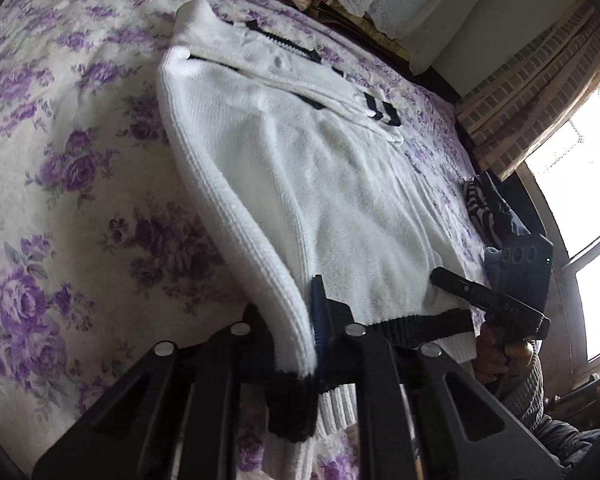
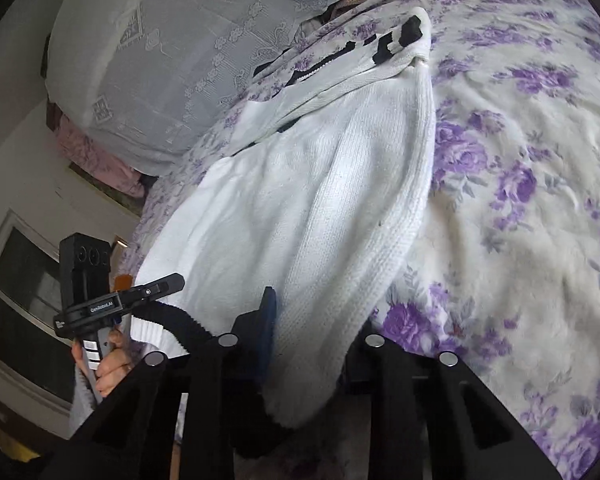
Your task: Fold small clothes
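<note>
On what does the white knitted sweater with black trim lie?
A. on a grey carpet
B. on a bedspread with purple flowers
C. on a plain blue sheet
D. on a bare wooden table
B: the white knitted sweater is spread over a cream bedspread with purple flowers, which shows on both sides of it in both wrist views.
</note>
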Demonstrator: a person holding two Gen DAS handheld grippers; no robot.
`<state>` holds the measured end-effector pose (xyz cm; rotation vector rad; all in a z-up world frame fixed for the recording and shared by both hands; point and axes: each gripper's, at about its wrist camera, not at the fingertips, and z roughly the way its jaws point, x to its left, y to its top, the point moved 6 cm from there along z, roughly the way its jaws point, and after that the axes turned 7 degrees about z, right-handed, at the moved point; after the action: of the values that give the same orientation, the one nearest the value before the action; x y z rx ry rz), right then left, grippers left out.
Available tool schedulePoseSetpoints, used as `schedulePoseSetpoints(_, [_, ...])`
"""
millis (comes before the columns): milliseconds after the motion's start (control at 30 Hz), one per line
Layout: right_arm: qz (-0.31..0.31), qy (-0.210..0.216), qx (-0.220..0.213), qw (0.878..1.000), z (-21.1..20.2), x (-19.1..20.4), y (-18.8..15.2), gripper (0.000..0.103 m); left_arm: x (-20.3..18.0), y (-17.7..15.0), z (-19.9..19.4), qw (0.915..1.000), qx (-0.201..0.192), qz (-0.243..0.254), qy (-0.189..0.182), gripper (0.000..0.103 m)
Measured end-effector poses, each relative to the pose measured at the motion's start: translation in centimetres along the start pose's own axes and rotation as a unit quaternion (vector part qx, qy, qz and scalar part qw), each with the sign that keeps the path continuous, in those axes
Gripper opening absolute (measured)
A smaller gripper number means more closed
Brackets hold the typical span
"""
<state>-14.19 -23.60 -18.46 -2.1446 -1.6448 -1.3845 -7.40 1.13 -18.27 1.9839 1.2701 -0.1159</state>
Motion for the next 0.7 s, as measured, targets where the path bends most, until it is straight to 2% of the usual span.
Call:
schedulePoseSetpoints(133, [-0.029,-0.002,-0.001,1.0,-0.8,1.4,0.4,0.022,-1.0,0.8,-1.0,0.9998,-0.013,0.016,-0.004,0.012])
schedulePoseSetpoints(233, [-0.035,0.021,-0.019,0.999,-2.0,2.9,2.3,0.02,-1.5,2.1,-1.4,0.9994,-0.018,0.029,-0.005,0.011])
schedulePoseSetpoints(333, [-0.038,0.026,-0.042,0.998,-2.8,4.0,4.4,0.019,-1.8,3.6,-1.5,0.9989,-0.026,0.039,0.003,0.011])
schedulePoseSetpoints(700, [0.012,0.038,-0.099,0.994,-2.8,3.8,10.9,0.018,-1.7,10.9,-1.2,0.9972,-0.062,0.041,0.014,0.011])
